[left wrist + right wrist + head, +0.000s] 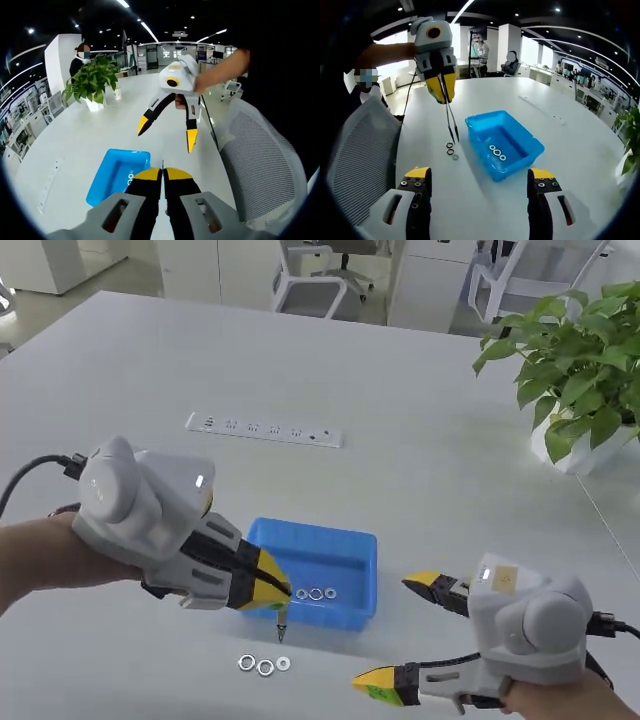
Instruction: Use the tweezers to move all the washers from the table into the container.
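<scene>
Silver washers (pixel 265 667): three lie in a tight row on the white table (pixel 420 470), just on the near side of the blue container (pixel 340 618). Three further washers (pixel 317 594) sit inside it, by its near wall. My judgement: half the job done, half left.

The tweezers (pixel 448 117) hang point-down from my left gripper (pixel 278 588), whose jaws are pressed together on the handle end. The tips hover close over the table between the container's near wall and the loose row, and as far as I can make out they touch no washer. Whether they carry anything is too small to tell. I hold them steep so the points can drop straight onto a single ring.

My right gripper (pixel 395 632) sits low, to the right of the container, with its jaws spread wide and nothing between them. I park it aside so it leaves the short path from row to container free.

Far across the table lies a power strip (pixel 265 429). A potted plant (pixel 575 370) stands at far right.
</scene>
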`<move>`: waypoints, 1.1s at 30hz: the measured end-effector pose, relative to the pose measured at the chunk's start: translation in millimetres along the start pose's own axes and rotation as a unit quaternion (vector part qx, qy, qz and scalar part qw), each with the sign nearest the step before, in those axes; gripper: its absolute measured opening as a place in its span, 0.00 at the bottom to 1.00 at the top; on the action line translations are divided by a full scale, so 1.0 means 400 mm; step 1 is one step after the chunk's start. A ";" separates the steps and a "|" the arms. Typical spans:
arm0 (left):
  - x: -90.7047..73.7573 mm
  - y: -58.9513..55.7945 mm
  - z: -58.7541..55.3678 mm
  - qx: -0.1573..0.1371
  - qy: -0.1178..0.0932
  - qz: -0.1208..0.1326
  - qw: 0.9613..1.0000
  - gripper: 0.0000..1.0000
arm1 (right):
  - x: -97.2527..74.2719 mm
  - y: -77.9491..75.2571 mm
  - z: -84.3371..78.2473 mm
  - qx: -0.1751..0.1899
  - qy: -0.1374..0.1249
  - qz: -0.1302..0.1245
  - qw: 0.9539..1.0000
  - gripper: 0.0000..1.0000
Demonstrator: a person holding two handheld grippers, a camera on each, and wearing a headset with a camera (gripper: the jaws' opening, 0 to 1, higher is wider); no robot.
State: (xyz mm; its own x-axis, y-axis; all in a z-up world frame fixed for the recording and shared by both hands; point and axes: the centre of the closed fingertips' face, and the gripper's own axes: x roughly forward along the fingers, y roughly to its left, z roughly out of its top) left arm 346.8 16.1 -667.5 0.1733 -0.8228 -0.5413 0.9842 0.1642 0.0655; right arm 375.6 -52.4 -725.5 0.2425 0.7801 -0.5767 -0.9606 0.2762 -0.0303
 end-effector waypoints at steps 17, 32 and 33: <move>0.028 -0.012 -0.034 -0.007 0.001 -0.014 1.000 0.06 | -0.004 0.000 -0.022 0.008 0.007 -0.002 1.000 0.78; 0.049 -0.023 -0.058 -0.015 0.004 -0.021 1.000 0.06 | -0.004 0.000 -0.039 0.014 0.013 -0.001 1.000 0.77; 0.050 -0.022 -0.057 -0.016 0.003 -0.021 1.000 0.06 | -0.004 0.000 -0.040 0.014 0.013 -0.001 1.000 0.76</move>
State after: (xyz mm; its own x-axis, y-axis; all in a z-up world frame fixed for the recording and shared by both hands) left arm 340.6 10.6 -698.3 0.1323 -0.8264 -0.5474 0.9890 0.1472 0.0168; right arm 373.1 -62.4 -737.5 0.2407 0.7652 -0.5971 -0.9559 0.2937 -0.0090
